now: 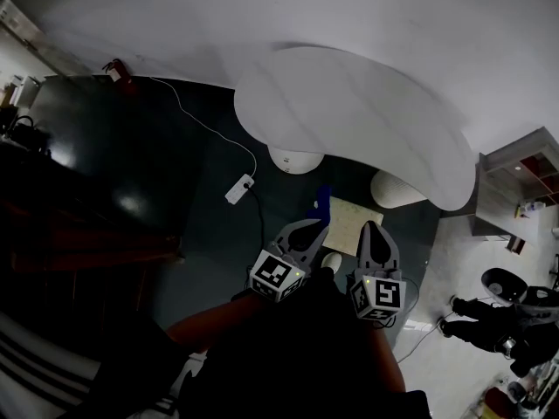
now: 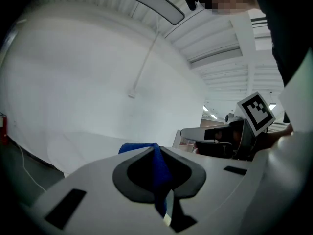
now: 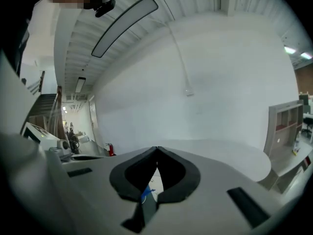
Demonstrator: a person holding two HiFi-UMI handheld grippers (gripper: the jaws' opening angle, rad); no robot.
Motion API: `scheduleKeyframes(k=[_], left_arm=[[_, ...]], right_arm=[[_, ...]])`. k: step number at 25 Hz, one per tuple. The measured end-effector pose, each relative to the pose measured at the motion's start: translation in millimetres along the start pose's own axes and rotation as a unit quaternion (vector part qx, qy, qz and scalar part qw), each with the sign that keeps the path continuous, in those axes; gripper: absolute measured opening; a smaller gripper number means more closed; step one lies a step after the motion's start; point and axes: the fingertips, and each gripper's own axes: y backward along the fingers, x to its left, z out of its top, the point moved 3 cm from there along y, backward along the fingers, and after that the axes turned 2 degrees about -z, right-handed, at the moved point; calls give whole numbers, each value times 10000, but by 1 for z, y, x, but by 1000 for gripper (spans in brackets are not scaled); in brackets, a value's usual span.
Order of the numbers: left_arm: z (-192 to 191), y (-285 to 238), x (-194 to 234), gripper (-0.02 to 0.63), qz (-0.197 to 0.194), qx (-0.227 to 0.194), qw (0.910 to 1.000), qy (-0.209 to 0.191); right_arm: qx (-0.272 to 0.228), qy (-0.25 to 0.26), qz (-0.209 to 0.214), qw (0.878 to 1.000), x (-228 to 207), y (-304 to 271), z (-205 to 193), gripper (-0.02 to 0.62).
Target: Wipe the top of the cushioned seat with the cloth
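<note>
My left gripper (image 1: 320, 223) is shut on a blue cloth (image 1: 323, 202), which sticks up beyond the jaw tips. In the left gripper view the cloth (image 2: 157, 170) fills the gap between the pads, with a fold hanging to the left of the left gripper (image 2: 155, 149). My right gripper (image 1: 371, 226) is beside it, a little to the right, with its tips touching and nothing held; in its own view the right gripper (image 3: 156, 150) is shut. A pale square cushioned seat (image 1: 356, 227) lies on the floor just beyond both grippers. Both are held up, apart from it.
A big curved white tabletop (image 1: 349, 112) spans the far side, with two round white stools (image 1: 295, 159) (image 1: 397, 188) under it. A white power strip (image 1: 238, 188) and its cable lie on the dark floor at the left. A shelf unit (image 1: 515, 186) stands at the right.
</note>
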Motion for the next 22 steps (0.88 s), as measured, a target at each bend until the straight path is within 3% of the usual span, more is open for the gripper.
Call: scheduleKeyframes(k=[7, 22], left_arm=[[43, 2, 18, 35, 146, -326, 9989, -291], [72, -13, 8, 35, -137, -828, 9945, -625]], right_arm=[[-184, 343, -122, 9992, 17, -6, 28, 35], [-473, 429, 6, 9980, 29, -17, 44, 35]])
